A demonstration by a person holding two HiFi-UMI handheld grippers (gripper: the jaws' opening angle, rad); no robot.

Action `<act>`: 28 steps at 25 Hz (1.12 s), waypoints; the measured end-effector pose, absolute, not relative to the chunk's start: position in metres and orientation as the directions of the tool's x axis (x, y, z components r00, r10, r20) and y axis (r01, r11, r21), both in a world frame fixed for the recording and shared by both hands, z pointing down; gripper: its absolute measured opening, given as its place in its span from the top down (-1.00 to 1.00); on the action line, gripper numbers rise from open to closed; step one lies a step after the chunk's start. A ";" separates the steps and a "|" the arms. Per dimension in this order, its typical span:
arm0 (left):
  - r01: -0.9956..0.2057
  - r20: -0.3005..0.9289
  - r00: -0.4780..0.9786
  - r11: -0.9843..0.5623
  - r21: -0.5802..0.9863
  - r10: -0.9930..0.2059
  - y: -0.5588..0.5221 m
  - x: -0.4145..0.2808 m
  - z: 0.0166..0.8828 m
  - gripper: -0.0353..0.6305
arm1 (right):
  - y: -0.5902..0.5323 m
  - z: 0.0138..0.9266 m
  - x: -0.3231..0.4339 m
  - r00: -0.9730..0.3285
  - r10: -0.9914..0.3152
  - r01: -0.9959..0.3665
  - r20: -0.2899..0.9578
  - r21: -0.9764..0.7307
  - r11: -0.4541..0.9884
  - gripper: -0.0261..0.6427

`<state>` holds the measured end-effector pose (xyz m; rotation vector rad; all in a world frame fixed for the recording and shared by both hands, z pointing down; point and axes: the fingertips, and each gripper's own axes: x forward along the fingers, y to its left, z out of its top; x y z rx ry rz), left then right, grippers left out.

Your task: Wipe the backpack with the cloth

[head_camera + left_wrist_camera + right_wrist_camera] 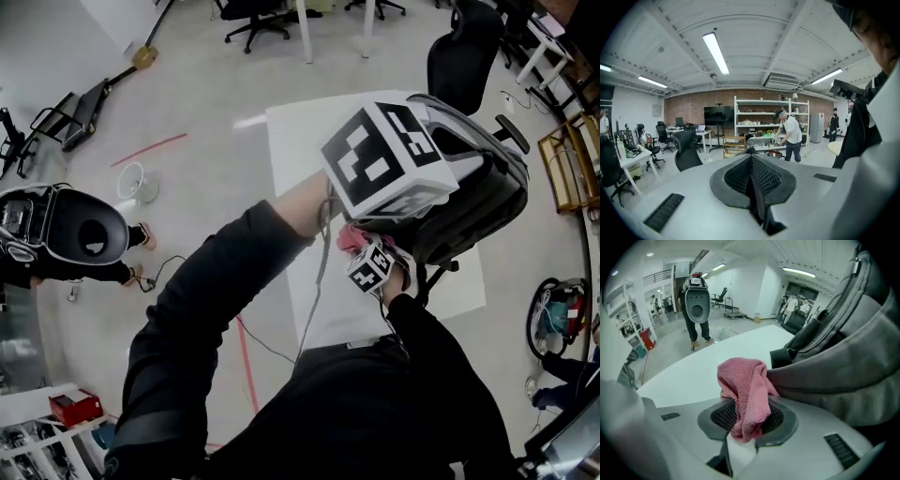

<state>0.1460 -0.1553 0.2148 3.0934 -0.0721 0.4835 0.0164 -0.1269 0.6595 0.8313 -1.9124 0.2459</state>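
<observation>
Showed left gripper nearest the lens, jaws pressed together on nothing, aimed roughly level across the room. Left the backpack, standing at the edge of the table, unsteadied: judged liable to slide or tip off under a hard wiping stroke. Judged also liable to lose the cloth, pinched by one fold in the right gripper, if snagged on a strap. Angled right wrist steeply down, cloth just beside the backpack's grey side; contact not determinable.
</observation>
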 end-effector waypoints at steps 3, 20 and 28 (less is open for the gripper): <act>-0.001 0.312 0.950 -1.000 -0.022 -0.007 -0.146 0.145 0.217 0.83 | -0.136 0.630 0.029 -0.317 -0.507 -0.749 0.802 0.115 0.652 0.58; -0.397 0.877 0.455 -0.917 0.042 -0.157 -0.334 0.226 0.634 -0.24 | -0.165 0.518 0.302 -0.082 -0.823 -0.984 0.562 0.086 0.157 0.60; -0.423 0.878 0.469 -0.898 0.124 -0.100 -0.320 0.242 0.635 -0.18 | -0.221 0.510 0.336 -0.222 -0.858 -0.973 0.463 -0.047 0.226 0.60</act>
